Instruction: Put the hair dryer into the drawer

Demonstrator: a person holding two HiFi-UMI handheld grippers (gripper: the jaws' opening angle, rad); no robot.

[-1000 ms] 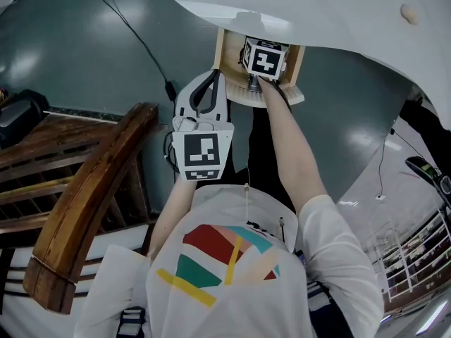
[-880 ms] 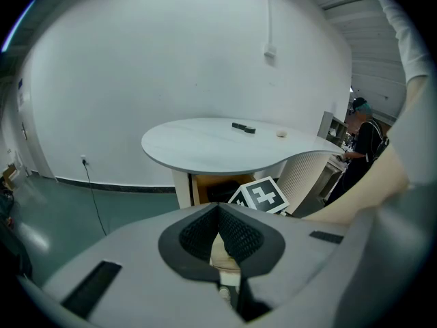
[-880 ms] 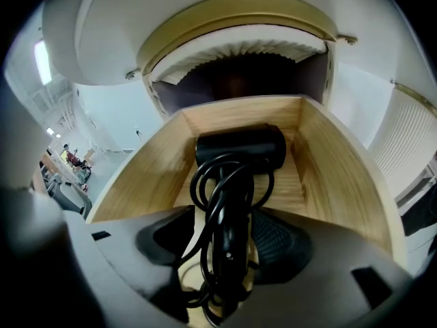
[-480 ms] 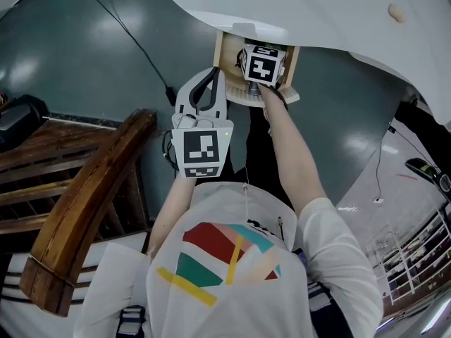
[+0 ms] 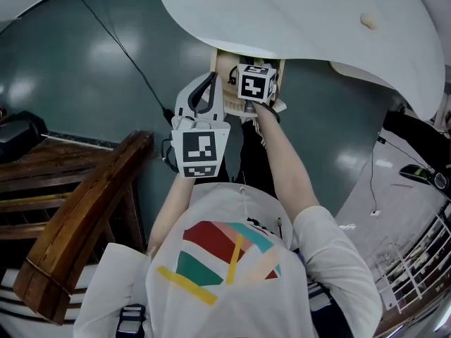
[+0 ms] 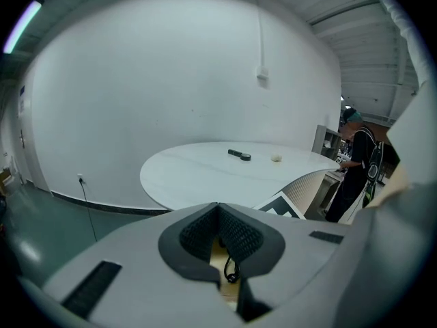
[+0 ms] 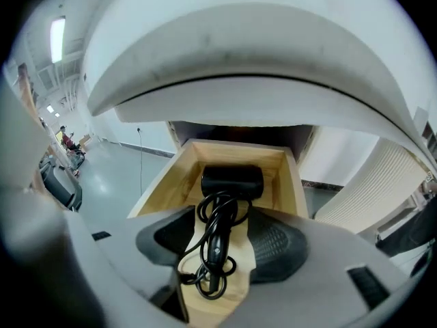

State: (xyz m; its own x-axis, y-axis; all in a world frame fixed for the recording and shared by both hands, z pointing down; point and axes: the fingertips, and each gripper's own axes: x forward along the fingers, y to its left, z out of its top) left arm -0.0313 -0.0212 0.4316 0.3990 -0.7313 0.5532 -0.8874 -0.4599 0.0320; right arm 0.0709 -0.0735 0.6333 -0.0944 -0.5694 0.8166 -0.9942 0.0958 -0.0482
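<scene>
The black hair dryer (image 7: 232,181) lies inside the wooden drawer (image 7: 290,176), its cord coiled over the handle. The drawer (image 5: 224,69) sticks out a little from under the white table (image 5: 296,20). My right gripper (image 7: 222,217) hovers over the drawer's front end, its jaws a little apart above the cord and holding nothing. In the head view its marker cube hides the right gripper (image 5: 252,72) tips. My left gripper (image 5: 210,83) is held just left of the drawer, and in its own view the left gripper (image 6: 218,214) is shut on nothing.
A wooden chair (image 5: 77,224) stands at the left over the grey-green floor, where a black cable (image 5: 120,41) runs. Small objects (image 5: 367,20) lie on the table top. A person (image 6: 358,162) stands beyond the table's far side.
The drawer has slid further in under the table, and my right gripper has gone with it. The left gripper has stayed beside it.
</scene>
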